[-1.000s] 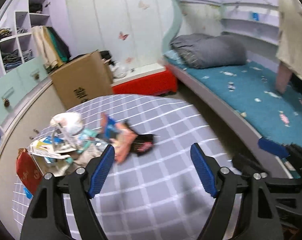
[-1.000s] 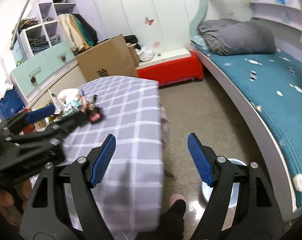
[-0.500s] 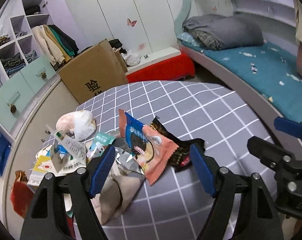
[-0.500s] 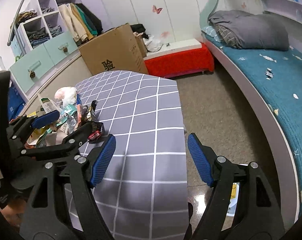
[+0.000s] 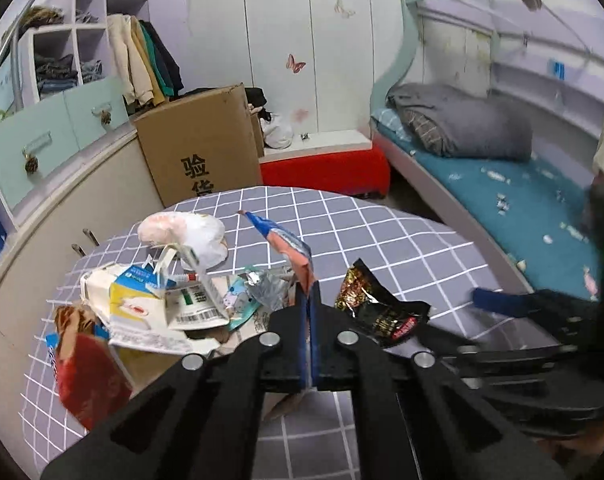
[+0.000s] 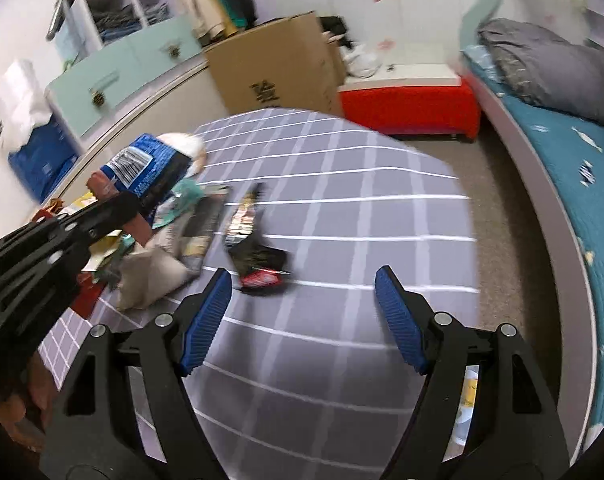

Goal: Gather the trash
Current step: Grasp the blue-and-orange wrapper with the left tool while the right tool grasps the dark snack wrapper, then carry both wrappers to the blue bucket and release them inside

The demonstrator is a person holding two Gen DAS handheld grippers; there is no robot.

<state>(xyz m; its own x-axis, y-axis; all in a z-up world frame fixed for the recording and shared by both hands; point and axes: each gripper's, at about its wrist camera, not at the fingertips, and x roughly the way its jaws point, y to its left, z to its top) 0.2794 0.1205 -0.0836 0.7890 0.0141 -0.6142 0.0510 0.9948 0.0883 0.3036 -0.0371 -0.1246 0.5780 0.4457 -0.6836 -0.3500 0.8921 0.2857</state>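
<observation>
A heap of trash lies on the grey checked table (image 5: 382,240): a white-blue carton (image 5: 134,296), a crumpled white bag (image 5: 186,232), a red packet (image 5: 86,372) and a black snack wrapper (image 5: 382,312). My left gripper (image 5: 308,304) is shut on a blue-and-salmon snack wrapper (image 5: 290,248), lifted above the heap; it also shows in the right wrist view (image 6: 150,168). My right gripper (image 6: 302,316) is open and empty, just in front of the black wrapper (image 6: 254,256).
A cardboard box (image 5: 202,148) and a red bench (image 5: 326,168) stand beyond the table. A bed with teal cover (image 5: 522,208) runs along the right. Drawers and shelves (image 5: 54,120) line the left wall. A round bin (image 6: 468,396) sits on the floor below the right gripper.
My left gripper has closed on the blue-and-salmon wrapper and raised it. My right gripper has moved in over the table toward the black wrapper, staying open.
</observation>
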